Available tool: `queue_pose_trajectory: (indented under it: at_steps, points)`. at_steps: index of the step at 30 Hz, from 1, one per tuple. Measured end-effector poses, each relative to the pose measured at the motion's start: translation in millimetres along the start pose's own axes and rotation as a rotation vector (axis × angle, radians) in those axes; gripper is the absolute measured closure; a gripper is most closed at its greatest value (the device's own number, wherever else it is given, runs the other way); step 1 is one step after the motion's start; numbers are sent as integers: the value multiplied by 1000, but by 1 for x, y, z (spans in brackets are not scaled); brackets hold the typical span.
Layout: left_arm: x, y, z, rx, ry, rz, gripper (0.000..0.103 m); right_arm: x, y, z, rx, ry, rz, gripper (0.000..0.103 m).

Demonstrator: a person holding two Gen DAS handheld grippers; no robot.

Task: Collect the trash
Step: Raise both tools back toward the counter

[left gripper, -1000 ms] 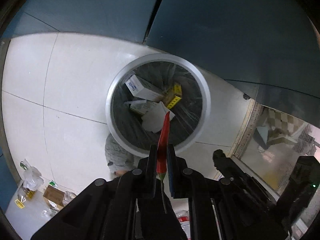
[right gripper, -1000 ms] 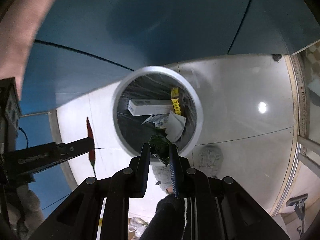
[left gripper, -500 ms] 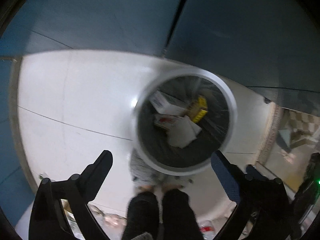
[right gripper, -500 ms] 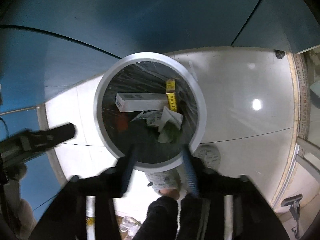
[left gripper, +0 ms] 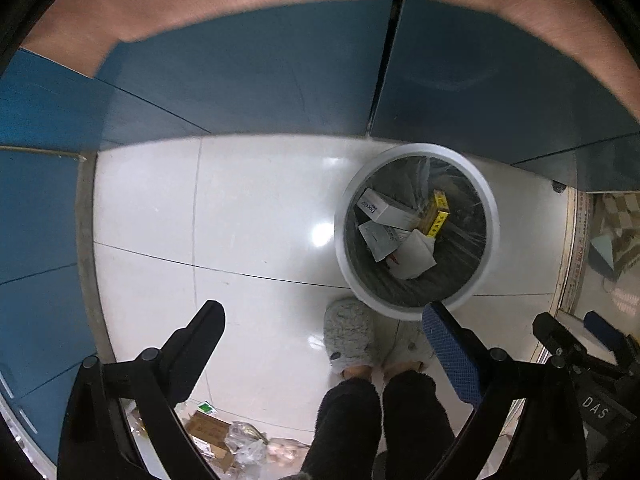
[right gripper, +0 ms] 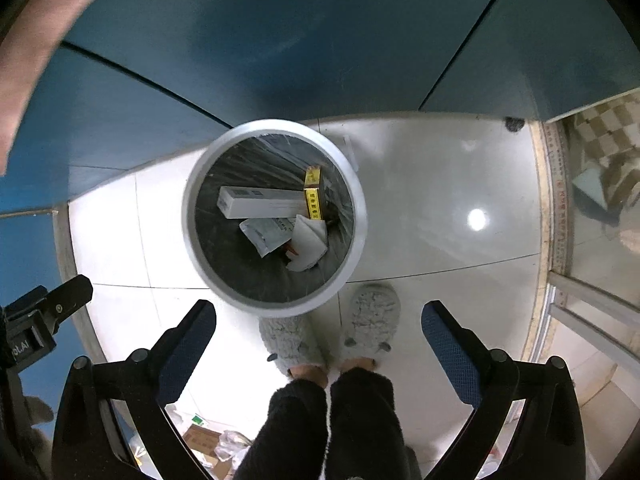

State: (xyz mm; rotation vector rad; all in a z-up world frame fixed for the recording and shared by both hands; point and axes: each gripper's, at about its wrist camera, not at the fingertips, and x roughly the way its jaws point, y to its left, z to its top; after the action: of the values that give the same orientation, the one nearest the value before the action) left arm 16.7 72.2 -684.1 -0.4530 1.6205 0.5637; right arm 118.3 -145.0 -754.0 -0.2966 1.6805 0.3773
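A round white-rimmed trash bin (left gripper: pixel 493 224) with a clear liner stands on the tiled floor. Inside lie a white box (left gripper: pixel 386 208), a yellow box (left gripper: pixel 436 216) and crumpled paper (left gripper: pixel 414 256), with a red scrap (right gripper: pixel 292 250) beside the paper. My left gripper (left gripper: pixel 322 312) hangs open, pointing down, to the lower left of the bin, with nothing between its fingers. In the right wrist view the bin (right gripper: pixel 189 216) sits just ahead of my right gripper (right gripper: pixel 318 312). Its jaws are opening and wide apart, and nothing is between them.
A person's feet in grey slippers (right gripper: pixel 372 320) and dark trouser legs stand just below the bin. Loose boxes and plastic wrappers (left gripper: pixel 224 440) lie on the floor at the bottom. Blue cabinet fronts (left gripper: pixel 240 80) close the far side. A door threshold (left gripper: pixel 576 260) runs along the right.
Both grippers went from shut to open. The red wrapper left the left jaws and the green item left the right jaws. The left gripper rose and the bin slid to its right.
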Motion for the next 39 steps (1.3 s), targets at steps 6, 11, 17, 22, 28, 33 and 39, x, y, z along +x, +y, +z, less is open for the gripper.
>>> queue_pose_trajectory:
  at_steps: [6, 11, 17, 22, 28, 33, 39]
  points:
    - [-65, 1, -22, 29, -48, 19, 2, -75, 7, -22, -2, -44, -11, 0]
    - [-134, 7, -45, 30, -79, 1, 2, -159, 6, -47, 18, -95, -10, 0]
    - [-213, 13, -74, 45, -106, -45, 2, -258, 4, -78, 29, -145, -3, 0]
    - [-271, 21, -98, 58, -162, -81, 2, -335, 10, -104, 0, -192, -9, 0]
    - [-320, 33, -112, 62, -234, -115, 2, -407, 20, -134, -20, -249, -2, 0]
    - [-374, 39, -103, 59, -419, -68, 2, -449, 24, -139, 27, -334, 76, 0]
    - [-438, 48, -54, 3, -650, 41, 2, -490, 18, -103, 104, -433, 174, 0]
